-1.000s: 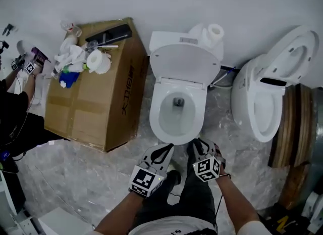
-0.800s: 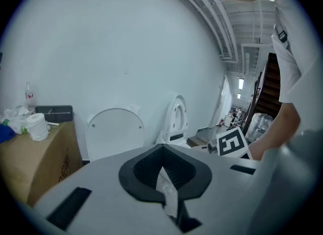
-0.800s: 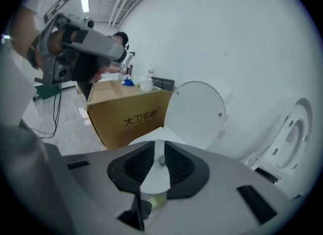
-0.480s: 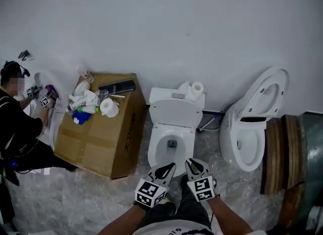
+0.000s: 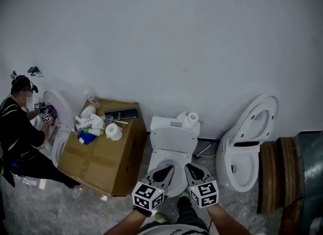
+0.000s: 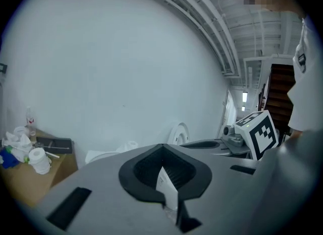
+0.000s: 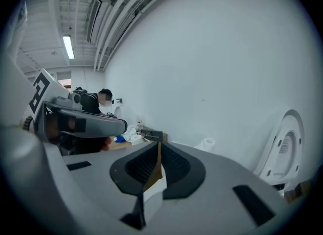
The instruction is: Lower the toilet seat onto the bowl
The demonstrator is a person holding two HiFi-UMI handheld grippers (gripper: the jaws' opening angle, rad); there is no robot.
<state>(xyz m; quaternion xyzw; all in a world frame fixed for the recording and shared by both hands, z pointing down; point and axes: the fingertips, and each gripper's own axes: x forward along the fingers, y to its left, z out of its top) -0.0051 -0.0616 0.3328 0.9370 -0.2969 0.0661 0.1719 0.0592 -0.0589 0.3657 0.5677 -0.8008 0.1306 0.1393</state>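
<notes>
The white toilet (image 5: pixel 172 139) stands against the wall, its lid raised against the tank. Both grippers cover the bowl and seat in the head view, so how the seat lies is hidden. My left gripper (image 5: pixel 164 169) and right gripper (image 5: pixel 191 168) are side by side in front of the bowl, apart from it and pointing at the wall. The left gripper (image 6: pixel 162 147) shows only a thin slit between its jaws and holds nothing. The right gripper (image 7: pixel 157 143) is closing, its jaws almost together with nothing between them.
A cardboard box (image 5: pixel 103 153) with tissue rolls and bottles on top stands left of the toilet. A second toilet (image 5: pixel 237 160) with its seat up stands at the right, beside round wooden pieces (image 5: pixel 277 178). A person (image 5: pixel 20 138) crouches at the far left. A paper roll (image 5: pixel 191 118) sits on the tank.
The head view has tilted up and pulled back, so the toilet looks smaller and lower. Both grippers now overlap the bowl's front. The right gripper's jaws have narrowed.
</notes>
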